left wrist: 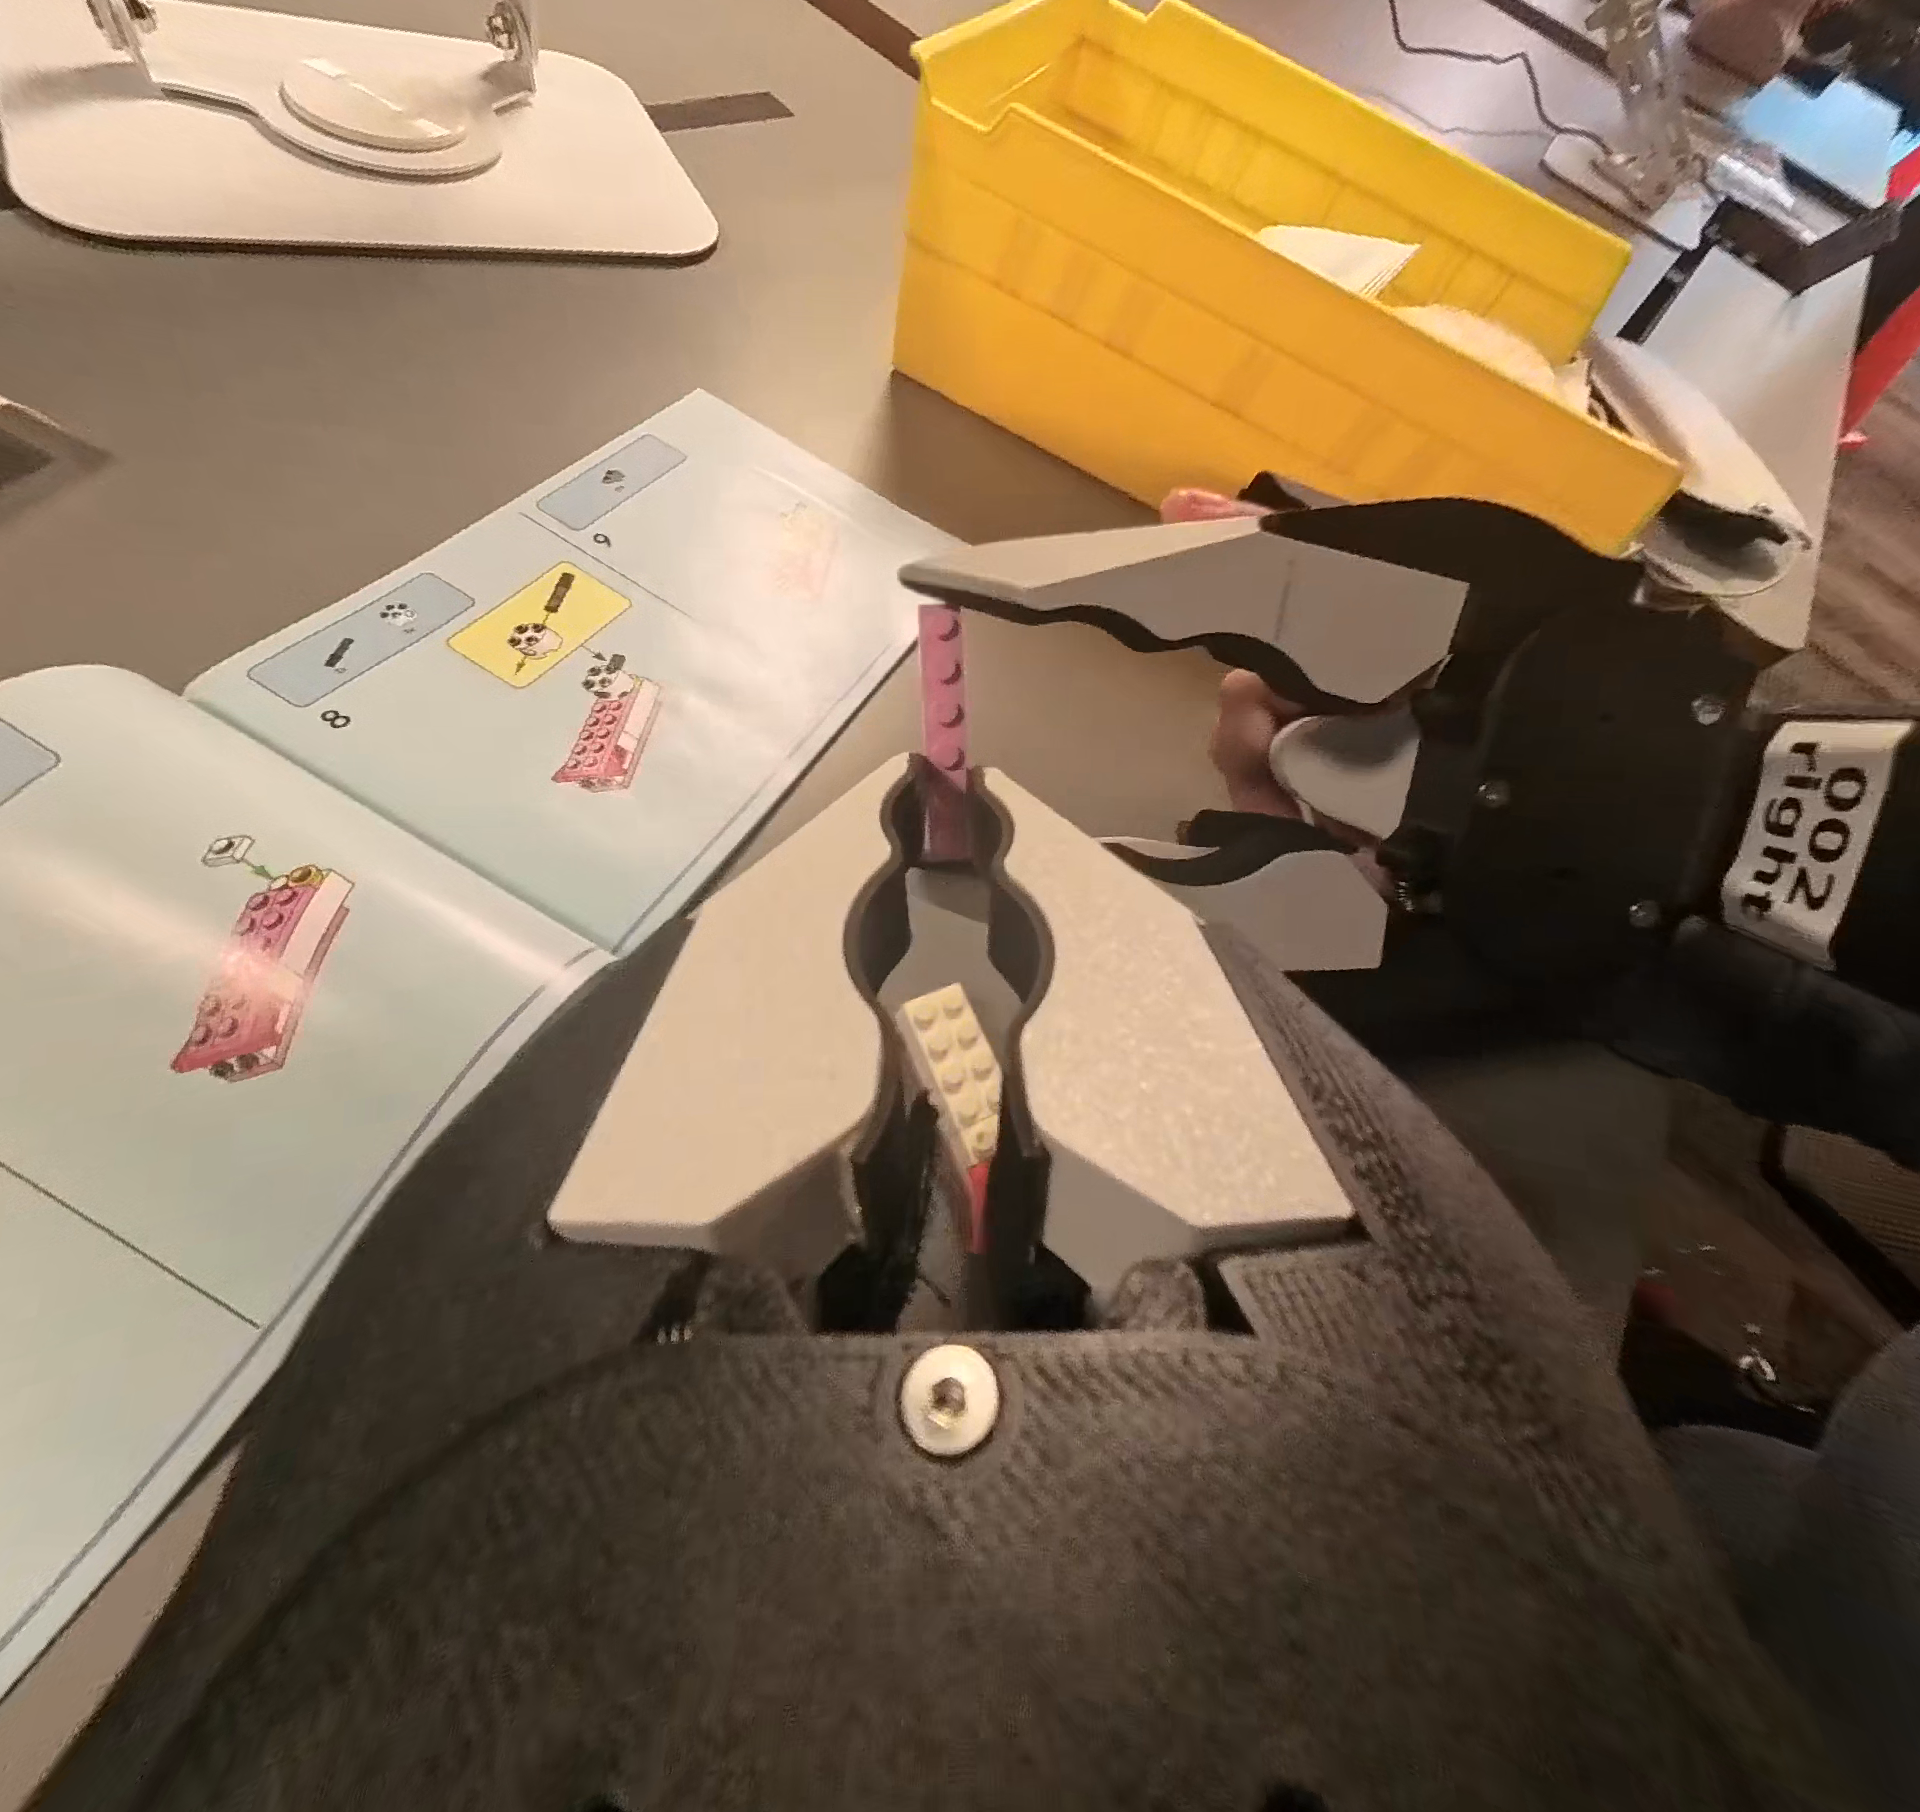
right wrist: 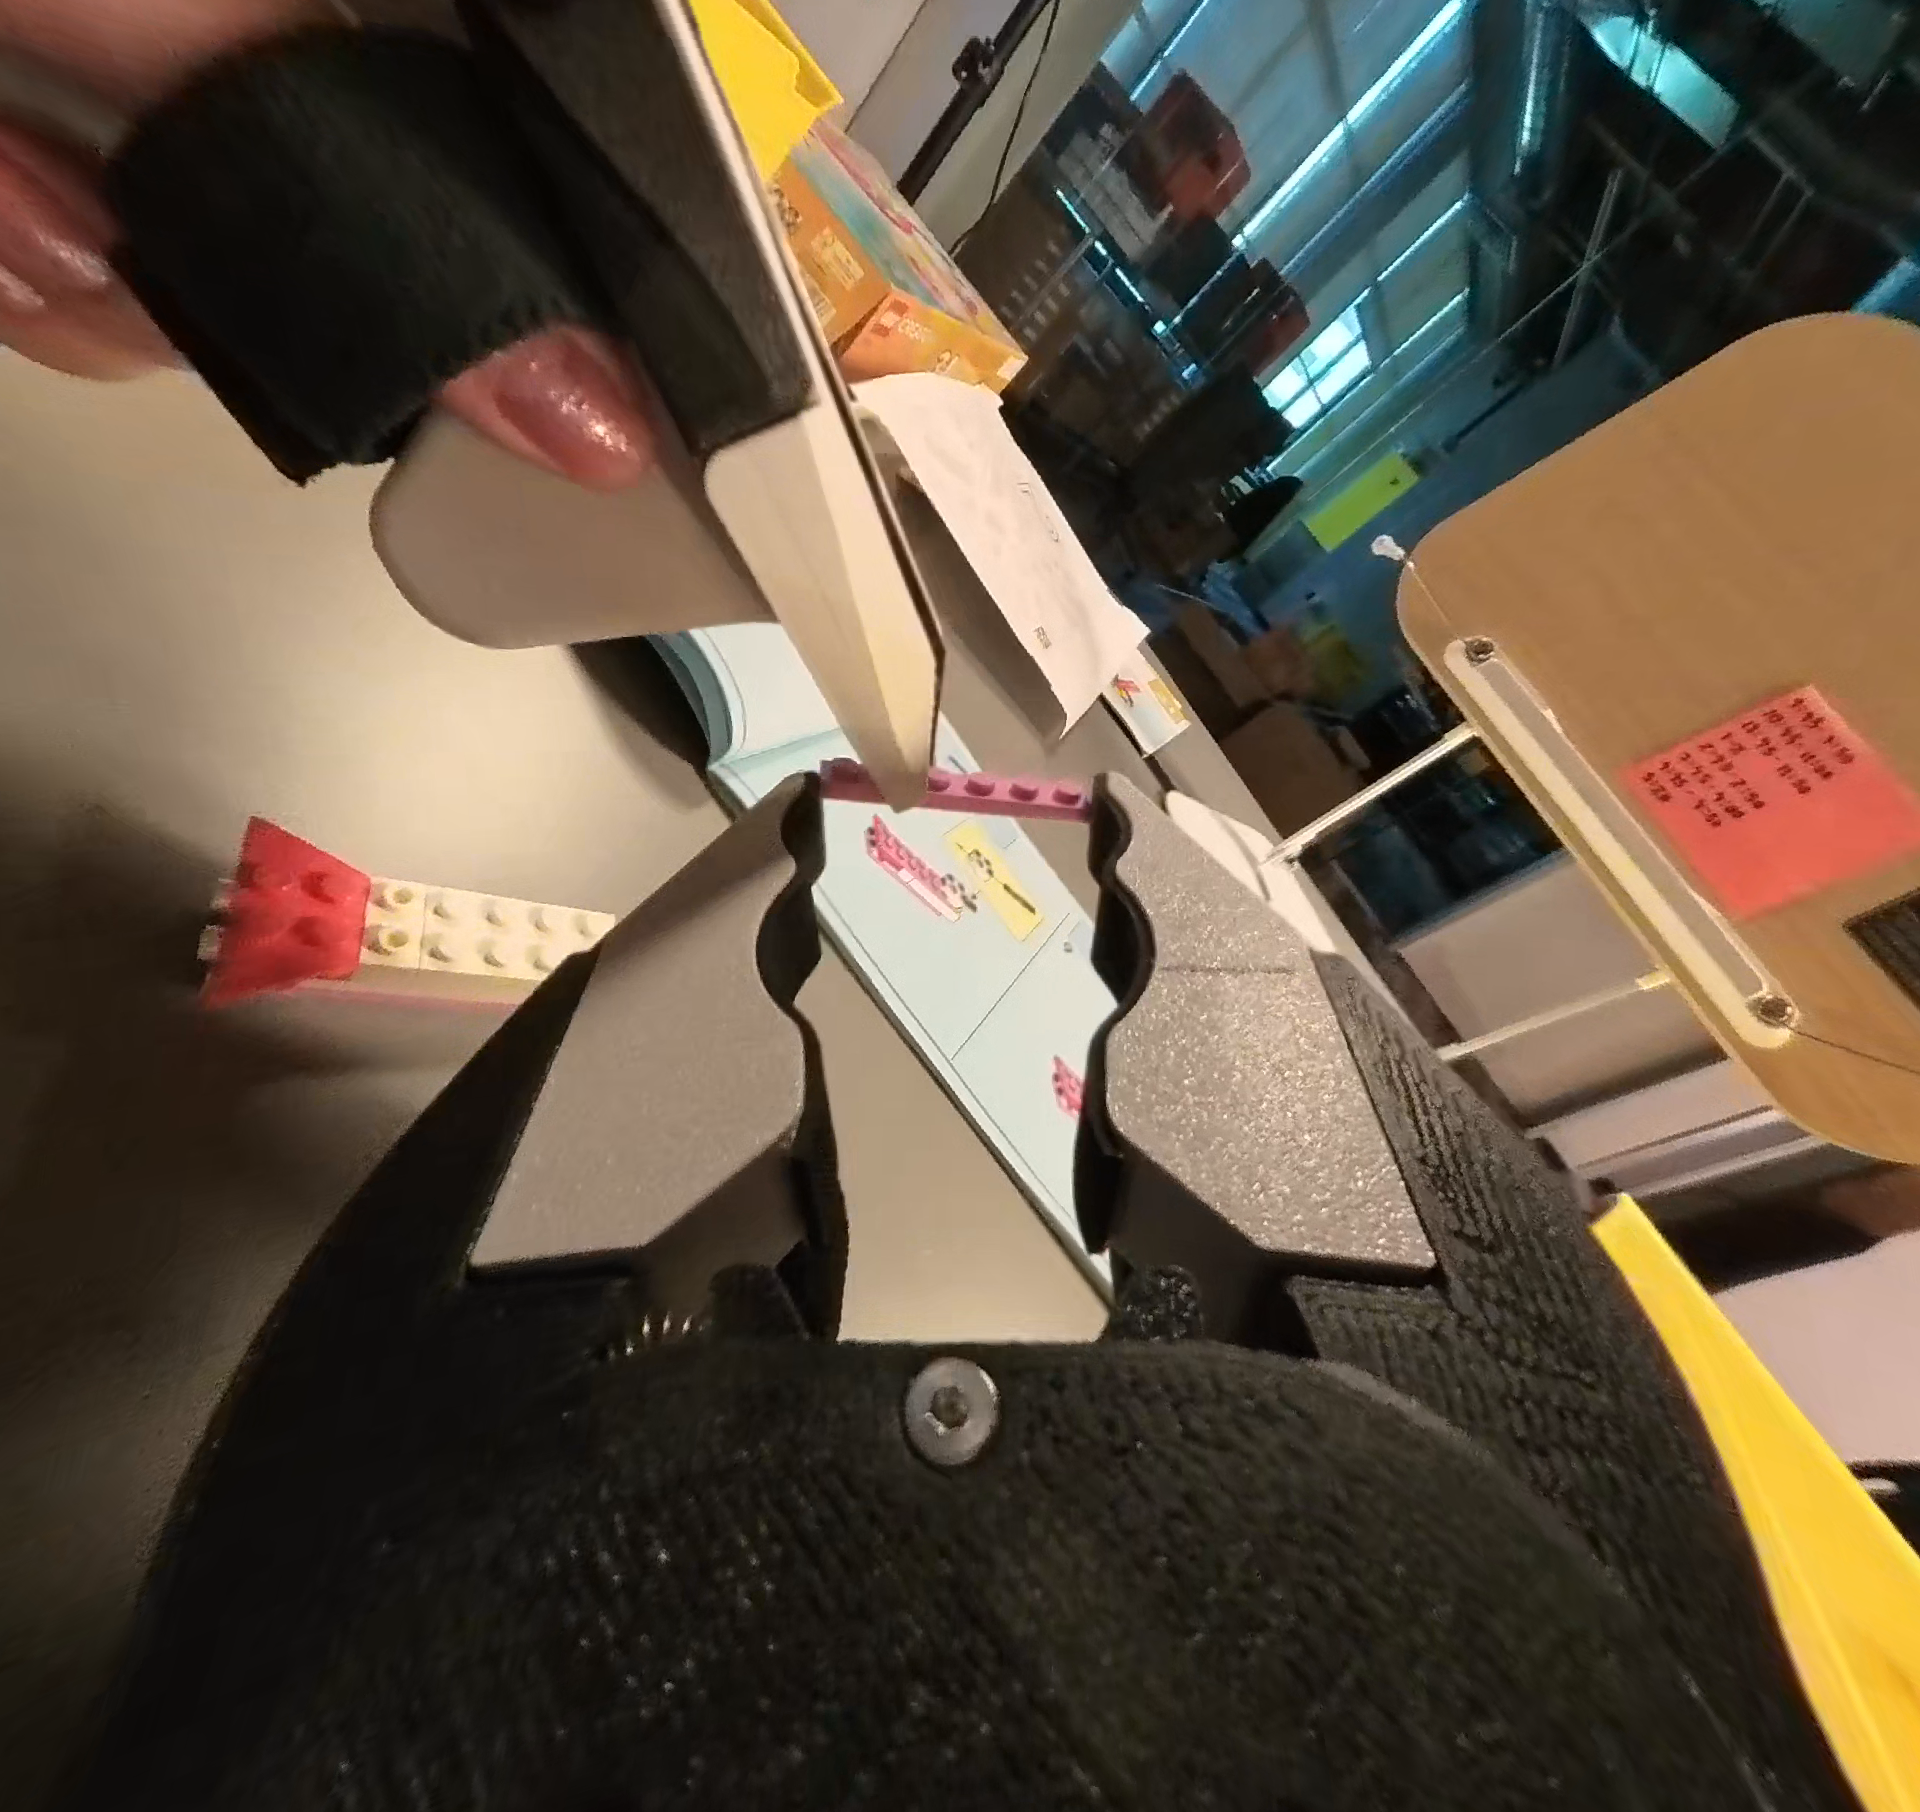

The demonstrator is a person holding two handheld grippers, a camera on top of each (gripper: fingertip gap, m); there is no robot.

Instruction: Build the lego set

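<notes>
My left gripper point(left wrist: 945, 786) is shut on a long pink studded plate point(left wrist: 943, 692) near one end, and the plate sticks out past its tips. In the right wrist view the left gripper's fingers point(right wrist: 883, 723) come down from the upper left and pinch the pink plate point(right wrist: 997, 791). My right gripper point(right wrist: 956, 796) stands wide, with the plate spanning lengthwise between its two fingertips. Both ends of the plate touch the pads. In the left wrist view the right gripper point(left wrist: 1018, 713) reaches in from the right, and its upper finger rests on the plate's far end.
A cream studded plate with a red piece point(right wrist: 416, 931) lies on the table below the left gripper point(left wrist: 956, 1045). An open instruction booklet point(left wrist: 416, 827) lies to the left. A yellow bin point(left wrist: 1247, 308) stands behind, a white stand base point(left wrist: 343, 131) at the far left, and a wooden panel point(right wrist: 1662, 671) to the right. The grippers are tip to tip, or close to it.
</notes>
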